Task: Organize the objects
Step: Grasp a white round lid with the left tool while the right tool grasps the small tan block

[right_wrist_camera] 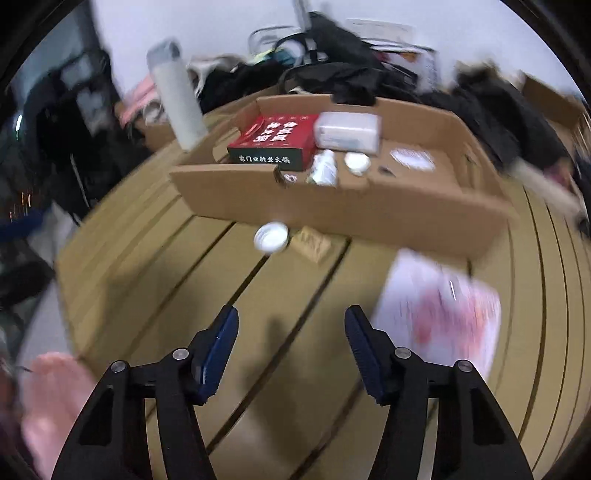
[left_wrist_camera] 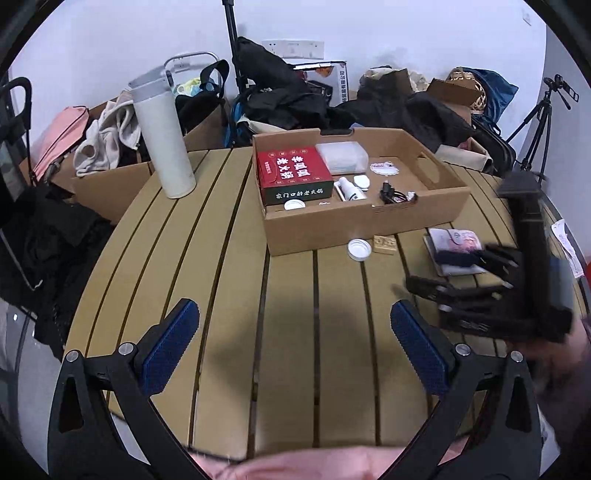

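Both the left gripper (left_wrist_camera: 294, 325) and the right gripper (right_wrist_camera: 291, 332) were spread, holding nothing; a cap (left_wrist_camera: 359, 249) and a block (left_wrist_camera: 385, 244) lay before the box (left_wrist_camera: 364, 225) near the table's (left_wrist_camera: 229, 332) far edge.

wall: white (left_wrist_camera: 406, 33) | table: tan slatted (left_wrist_camera: 221, 258) | behind: clothes heap (left_wrist_camera: 280, 92), tripod (left_wrist_camera: 535, 136)

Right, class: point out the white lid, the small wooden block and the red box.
white lid (left_wrist_camera: 359, 249), left wrist view, its centre.
small wooden block (left_wrist_camera: 384, 244), left wrist view, top face.
red box (left_wrist_camera: 291, 168), left wrist view, red top.
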